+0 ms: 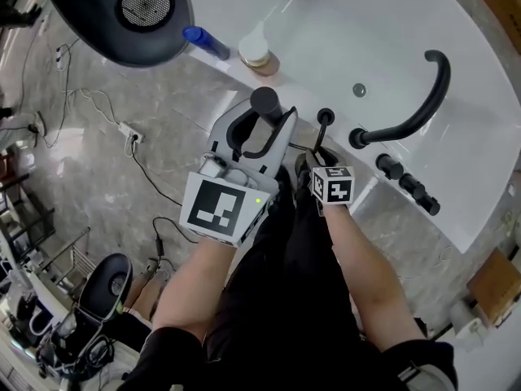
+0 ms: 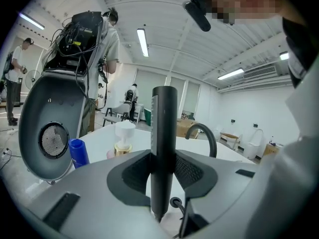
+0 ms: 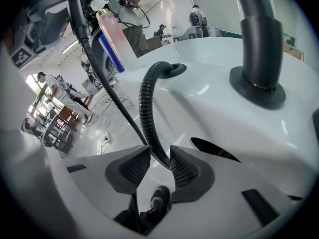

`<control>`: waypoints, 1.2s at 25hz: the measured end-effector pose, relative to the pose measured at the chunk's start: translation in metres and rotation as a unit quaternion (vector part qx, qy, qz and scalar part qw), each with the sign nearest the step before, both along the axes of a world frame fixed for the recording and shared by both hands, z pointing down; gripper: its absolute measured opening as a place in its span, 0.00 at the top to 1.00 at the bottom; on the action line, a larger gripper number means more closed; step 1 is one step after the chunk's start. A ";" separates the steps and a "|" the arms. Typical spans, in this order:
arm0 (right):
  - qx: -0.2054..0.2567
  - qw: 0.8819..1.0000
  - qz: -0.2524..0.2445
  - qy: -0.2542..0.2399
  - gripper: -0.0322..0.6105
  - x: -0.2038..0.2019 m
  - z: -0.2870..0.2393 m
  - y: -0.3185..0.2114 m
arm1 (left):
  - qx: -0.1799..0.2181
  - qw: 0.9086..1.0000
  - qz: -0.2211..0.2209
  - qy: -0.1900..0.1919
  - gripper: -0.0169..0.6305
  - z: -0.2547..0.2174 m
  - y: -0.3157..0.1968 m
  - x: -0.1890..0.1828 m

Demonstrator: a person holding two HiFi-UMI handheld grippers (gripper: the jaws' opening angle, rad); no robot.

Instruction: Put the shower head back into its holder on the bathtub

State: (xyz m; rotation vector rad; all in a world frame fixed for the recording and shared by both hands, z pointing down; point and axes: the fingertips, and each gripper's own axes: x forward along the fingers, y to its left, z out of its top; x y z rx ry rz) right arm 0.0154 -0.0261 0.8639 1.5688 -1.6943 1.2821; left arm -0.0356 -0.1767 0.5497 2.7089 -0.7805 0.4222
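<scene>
Down on the left it's grey marbled floor with a white power strip and loose cables on it. A big dark oval shell with a round mesh disc hangs over the top corner.

Next comes the white bathtub. It's glossy, and it has a wide flat rim that works as the counter. A blue bottle lies on that rim, with a pump bottle just beside it.

The left tool is clamped on the black shower head, which stands upright between the pads and isn't seated in the rim. From that tool's view the room is a big open hall with strip lights on a white ceiling and a few people standing around.

The right tool is just beside it, pointing steeply down. Its pads are pinched on the ribbed black hose, which curves up into an opening in the rim.

Further right there's the arched black faucet, then a row of black knobs along the tub edge.
</scene>
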 end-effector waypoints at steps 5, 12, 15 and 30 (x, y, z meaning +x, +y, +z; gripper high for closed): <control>0.006 1.000 -0.017 0.022 0.83 0.005 -0.007 -0.008 | 0.006 1.000 -0.005 0.026 0.76 -0.019 0.001 0.000; -0.004 1.000 -0.006 -0.001 0.84 0.000 -0.068 0.019 | 0.026 0.999 -0.010 0.024 0.76 -0.063 -0.006 -0.006; -0.003 1.000 -0.004 0.002 0.84 0.011 -0.099 0.016 | 0.035 0.999 -0.007 0.036 0.76 -0.095 -0.009 -0.001; -0.041 0.998 0.029 -0.036 0.84 0.025 -0.105 -0.047 | 0.033 0.999 0.010 0.037 0.76 -0.106 -0.012 0.022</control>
